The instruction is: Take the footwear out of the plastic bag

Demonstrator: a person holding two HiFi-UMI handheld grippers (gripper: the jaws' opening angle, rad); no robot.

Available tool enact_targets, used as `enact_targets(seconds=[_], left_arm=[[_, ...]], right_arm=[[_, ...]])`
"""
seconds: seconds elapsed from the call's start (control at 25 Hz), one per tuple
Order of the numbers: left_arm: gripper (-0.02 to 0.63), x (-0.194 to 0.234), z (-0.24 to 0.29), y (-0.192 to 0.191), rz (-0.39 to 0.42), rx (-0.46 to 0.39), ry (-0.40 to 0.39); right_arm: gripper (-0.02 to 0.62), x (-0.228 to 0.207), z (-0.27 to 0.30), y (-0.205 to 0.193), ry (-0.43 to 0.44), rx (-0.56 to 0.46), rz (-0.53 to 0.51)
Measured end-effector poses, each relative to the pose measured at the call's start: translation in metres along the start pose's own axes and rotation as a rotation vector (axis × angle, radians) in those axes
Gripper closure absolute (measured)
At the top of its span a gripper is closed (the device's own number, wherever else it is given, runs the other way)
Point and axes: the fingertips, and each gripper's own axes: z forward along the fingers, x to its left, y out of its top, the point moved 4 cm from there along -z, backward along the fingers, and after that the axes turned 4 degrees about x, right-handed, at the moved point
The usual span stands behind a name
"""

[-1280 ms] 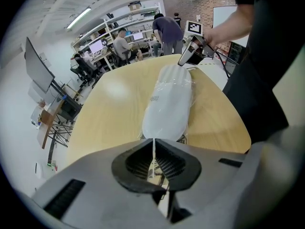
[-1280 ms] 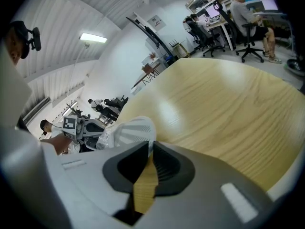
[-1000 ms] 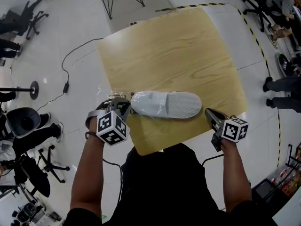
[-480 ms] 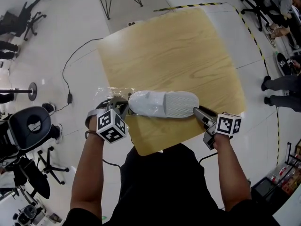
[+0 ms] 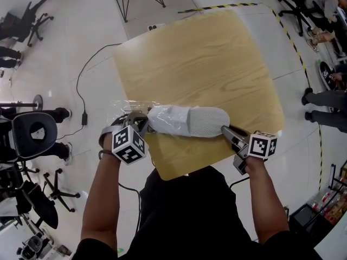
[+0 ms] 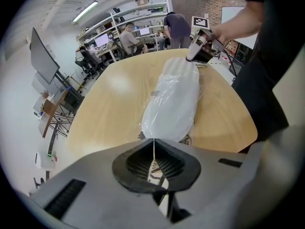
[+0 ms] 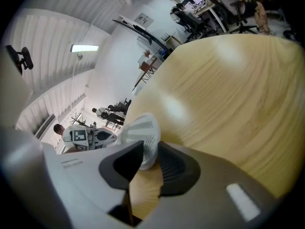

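A pale wooden desk (image 5: 206, 58) with rounded corners and a fine straight grain is filling the middle of the head view. Across its lower part, near the bottom edge, a white slipper (image 5: 192, 121) is lying lengthwise, toe toward the left of the frame and heel toward the right. Its sole is showing a ribbed, dotted tread, and its upper is looking soft and smooth. A clear plastic bag (image 5: 130, 106), thin and crinkled with shiny creases, is wrapping the toe half of the slipper and trailing off past the toe toward the lower left, while the heel end is sticking out bare.

The left tongs (image 5: 142, 124) are pinching the loose film of the bag just beyond the toe; in the left gripper view a narrow strip of plastic is running down between the closed dark ridged pads. The right tongs (image 5: 225, 130) are sitting at the heel. Their jaws have just been closing, and in the right gripper view the rounded white heel is standing between the two black grooved pads, which are pressing on it from both sides.
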Motion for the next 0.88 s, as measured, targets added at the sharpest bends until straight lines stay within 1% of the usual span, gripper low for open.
enact_targets(seconds=[0.32, 0.52, 0.72, 0.88], left_arm=[[0.592, 0.001, 0.001, -0.001, 0.015, 0.011, -0.001], [0.592, 0.011, -0.002, -0.002, 0.018, 0.028, 0.022], [0.592, 0.019, -0.004, -0.004, 0.017, 0.047, 0.046], [0.592, 0.023, -0.003, 0.006, 0.005, 0.053, 0.066]], right_arm=[[0.515, -0.006, -0.019, -0.003, -0.004, 0.036, -0.055], [0.517, -0.013, -0.030, 0.001, -0.015, 0.034, -0.063], [0.518, -0.015, -0.036, 0.001, -0.020, 0.054, -0.091], [0.521, -0.023, -0.046, 0.005, -0.017, 0.066, -0.105]])
